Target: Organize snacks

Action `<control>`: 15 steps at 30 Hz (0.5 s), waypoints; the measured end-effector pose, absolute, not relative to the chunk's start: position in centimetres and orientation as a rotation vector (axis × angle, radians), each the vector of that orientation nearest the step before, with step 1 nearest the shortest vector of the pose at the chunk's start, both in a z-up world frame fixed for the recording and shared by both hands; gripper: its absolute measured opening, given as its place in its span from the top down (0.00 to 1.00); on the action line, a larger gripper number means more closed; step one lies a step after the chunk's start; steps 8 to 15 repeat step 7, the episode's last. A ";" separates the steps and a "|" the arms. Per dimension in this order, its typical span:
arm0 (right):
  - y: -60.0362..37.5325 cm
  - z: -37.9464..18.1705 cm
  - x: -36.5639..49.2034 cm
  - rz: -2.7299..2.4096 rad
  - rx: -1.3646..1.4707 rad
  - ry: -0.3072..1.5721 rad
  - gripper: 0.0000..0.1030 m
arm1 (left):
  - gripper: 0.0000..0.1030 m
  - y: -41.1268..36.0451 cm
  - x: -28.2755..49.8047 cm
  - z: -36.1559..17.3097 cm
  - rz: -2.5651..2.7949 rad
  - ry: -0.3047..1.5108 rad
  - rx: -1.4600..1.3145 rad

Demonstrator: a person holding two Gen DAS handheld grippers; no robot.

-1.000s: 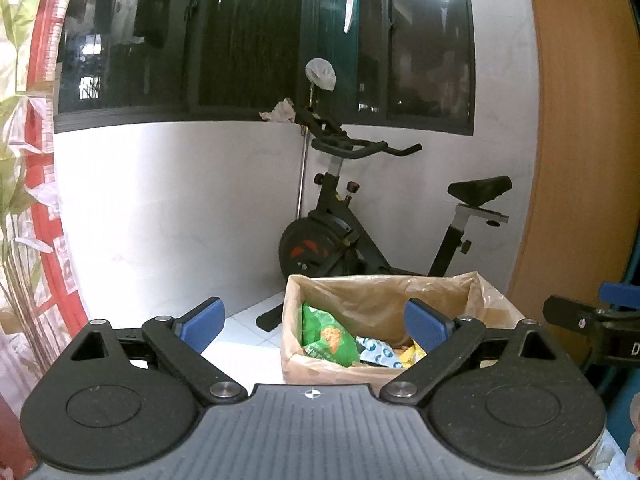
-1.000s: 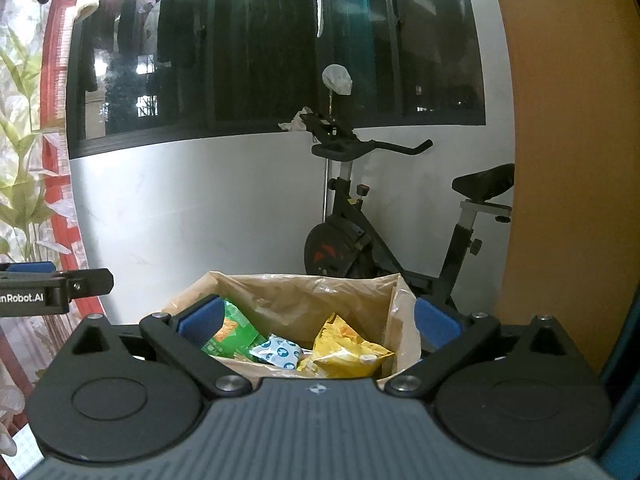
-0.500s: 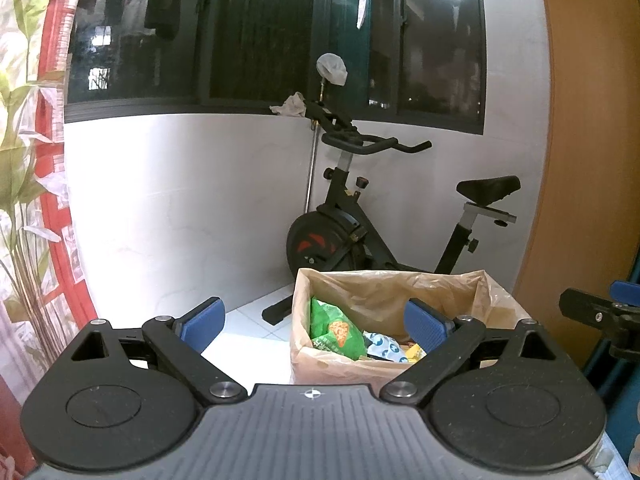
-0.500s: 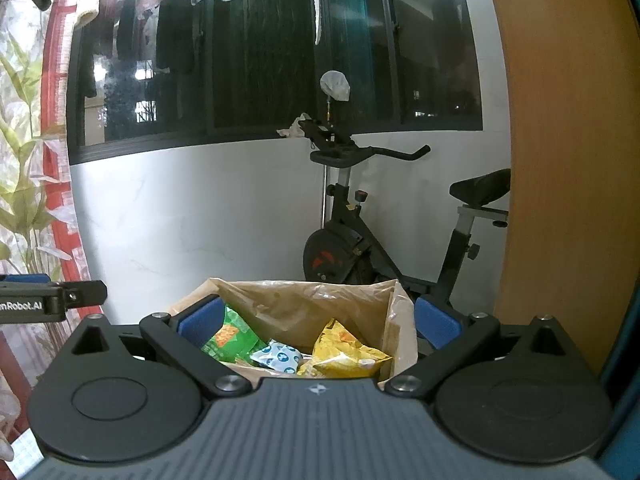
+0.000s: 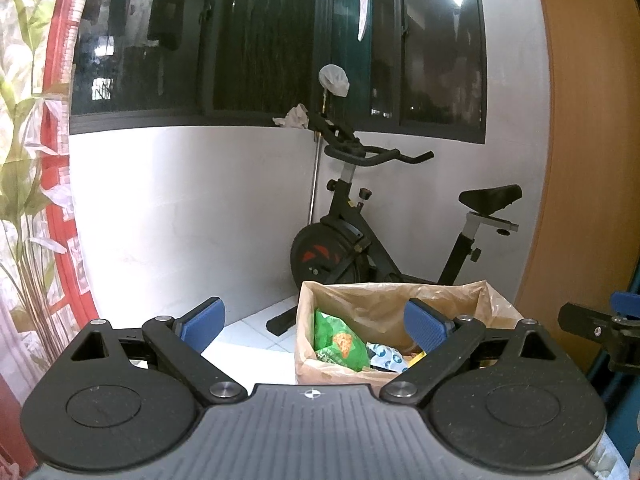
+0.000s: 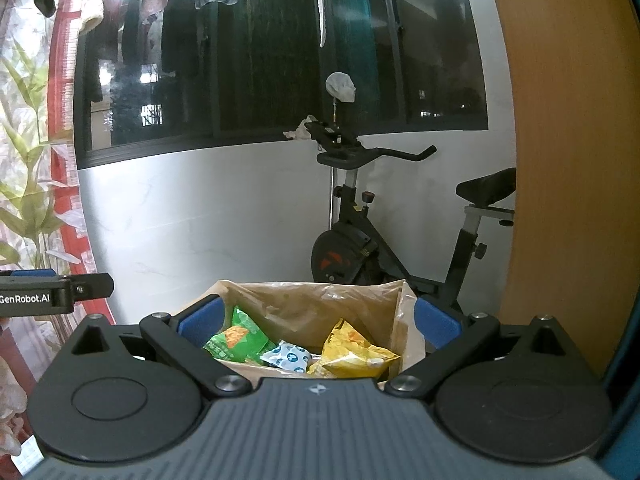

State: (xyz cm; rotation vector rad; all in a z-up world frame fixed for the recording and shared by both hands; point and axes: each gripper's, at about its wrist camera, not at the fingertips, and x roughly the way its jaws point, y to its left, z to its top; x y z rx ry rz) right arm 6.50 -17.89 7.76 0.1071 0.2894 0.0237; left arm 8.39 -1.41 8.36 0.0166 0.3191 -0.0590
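A cardboard box point(image 5: 384, 292) point(image 6: 304, 300) lined with clear plastic stands in front of both grippers. Inside lie a green snack bag point(image 5: 340, 342) point(image 6: 236, 338), a white-and-blue packet point(image 5: 384, 356) point(image 6: 286, 356) and a yellow bag point(image 6: 352, 350), which is mostly hidden in the left wrist view. My left gripper point(image 5: 314, 322) is open and holds nothing, hovering short of the box's left side. My right gripper point(image 6: 318, 320) is open and holds nothing, with the box between and beyond its fingers. Each gripper shows at the edge of the other's view.
A black exercise bike point(image 5: 360, 236) point(image 6: 360, 240) stands behind the box against a white wall under a dark window. A wooden panel point(image 5: 592, 140) point(image 6: 568, 160) rises at the right. A leaf-patterned curtain point(image 5: 28, 160) hangs at the left. White floor tiles point(image 5: 256, 336) lie left of the box.
Both views have tilted up slightly, so the box sits lower and a bit further right in the left wrist view. Both grippers stay open and empty.
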 end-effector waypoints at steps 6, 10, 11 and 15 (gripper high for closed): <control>-17.9 7.7 6.4 0.022 0.110 0.292 0.00 | 0.05 -1.4 8.2 8.6 -0.063 0.309 0.020; -17.9 7.7 6.4 0.023 0.110 0.292 0.00 | 0.05 -1.4 8.2 8.6 -0.063 0.307 0.021; -17.9 7.7 6.4 0.023 0.110 0.292 0.00 | 0.05 -1.4 8.2 8.6 -0.063 0.307 0.021; -17.9 7.7 6.4 0.023 0.110 0.292 0.00 | 0.05 -1.4 8.2 8.6 -0.063 0.307 0.021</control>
